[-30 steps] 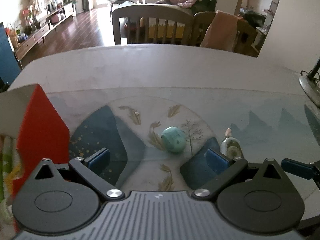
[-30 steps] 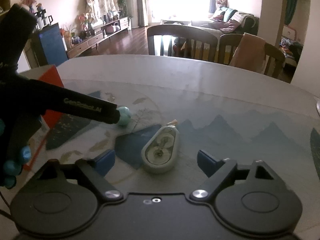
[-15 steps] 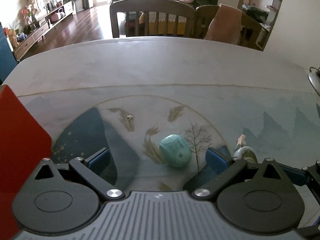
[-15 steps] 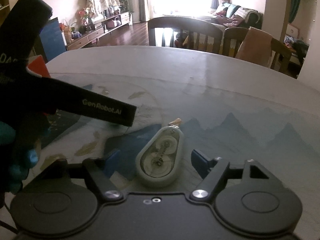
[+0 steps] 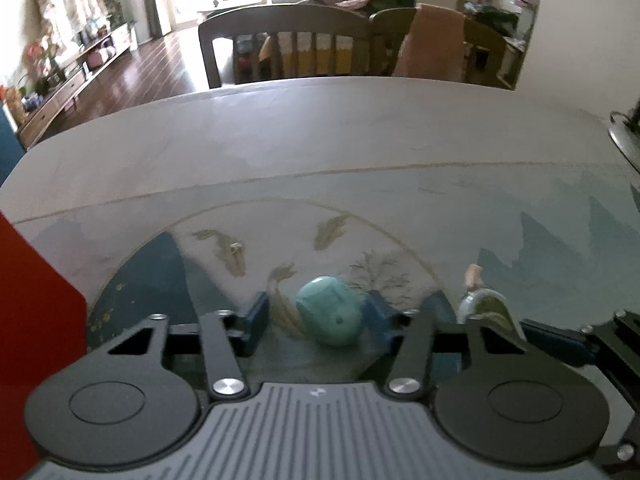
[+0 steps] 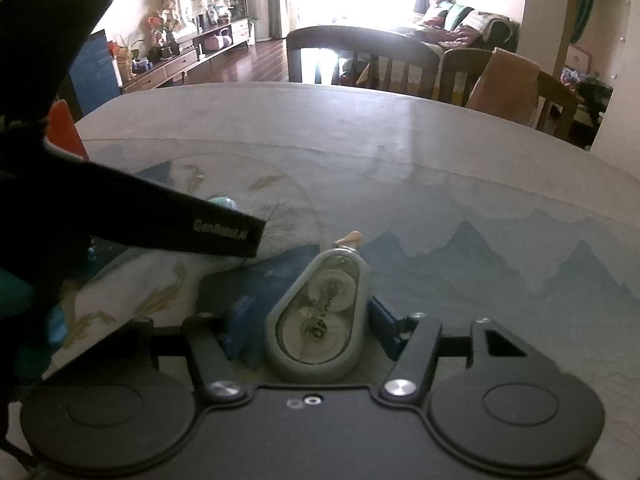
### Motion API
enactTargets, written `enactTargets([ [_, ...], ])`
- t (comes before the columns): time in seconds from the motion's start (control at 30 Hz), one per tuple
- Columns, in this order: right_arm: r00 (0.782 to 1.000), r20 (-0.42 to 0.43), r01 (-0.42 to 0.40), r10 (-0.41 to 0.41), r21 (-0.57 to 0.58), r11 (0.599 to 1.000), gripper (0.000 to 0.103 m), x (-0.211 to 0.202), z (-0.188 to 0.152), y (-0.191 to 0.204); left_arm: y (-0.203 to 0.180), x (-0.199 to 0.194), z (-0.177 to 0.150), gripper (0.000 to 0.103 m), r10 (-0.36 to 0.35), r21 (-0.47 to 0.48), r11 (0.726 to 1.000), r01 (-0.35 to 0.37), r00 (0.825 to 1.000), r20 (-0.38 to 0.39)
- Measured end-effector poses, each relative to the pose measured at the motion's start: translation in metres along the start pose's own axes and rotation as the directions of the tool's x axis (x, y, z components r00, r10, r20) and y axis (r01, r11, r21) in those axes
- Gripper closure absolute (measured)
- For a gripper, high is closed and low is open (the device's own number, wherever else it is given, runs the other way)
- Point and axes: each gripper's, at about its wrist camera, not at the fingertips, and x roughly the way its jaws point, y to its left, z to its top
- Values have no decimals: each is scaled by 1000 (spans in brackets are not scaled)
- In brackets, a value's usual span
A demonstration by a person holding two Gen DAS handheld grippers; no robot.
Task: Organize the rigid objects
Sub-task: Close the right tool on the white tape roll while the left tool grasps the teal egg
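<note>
Item one, far left of the round painted medallion on the table: a red box, upright, well apart from the work; you may judge it the likely receptacle, though its opening is not shown. Item two, on the medallion's near edge: a teal egg-shaped object, resting on the table between the blue pads of your left gripper. The right pad touches or nearly touches it, the left pad stands off with a gap, so the jaws are part-closed and not yet gripping. Centre the egg before you squeeze; a rounded body tends to squirt forward if pinched off its widest line. Item three, just right of the medallion: a grey correction-tape dispenser, lying flat, tip pointing away, straddled by your right gripper. Both pads sit close beside its wide end; whether they press it you cannot tell. Close across the flat flanks, low and square, then lift without tilting.
</note>
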Motion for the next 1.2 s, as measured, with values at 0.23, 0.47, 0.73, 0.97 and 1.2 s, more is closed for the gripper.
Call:
enactTargets([
  [0.23, 1000, 7, -2, 2, 18, 1000, 50, -5, -1, -1, -11, -5, 1, 68, 17, 59, 998, -17, 1000, 3],
  [0.47, 999, 25, -25, 25, 31, 999, 50, -24, 0, -4, -5, -21, 1, 68, -6, 30, 1000, 6, 1000, -7],
  [0.73, 998, 36, -51, 49, 41, 998, 50, -59, 3, -3, 2, -57, -7, 68, -82, -19, 996, 82, 997, -10],
  [0.97, 994, 67, -86, 83, 45, 995, 50, -102, 4, 5, 7, -102, -15, 68, -144, -45, 988, 145, 989, 28],
  [1.2, 990, 97, -102, 98, 31, 994, 50, -143, 4, 23, 24, -144, -24, 68, -176, -70, 981, 178, 983, 45],
])
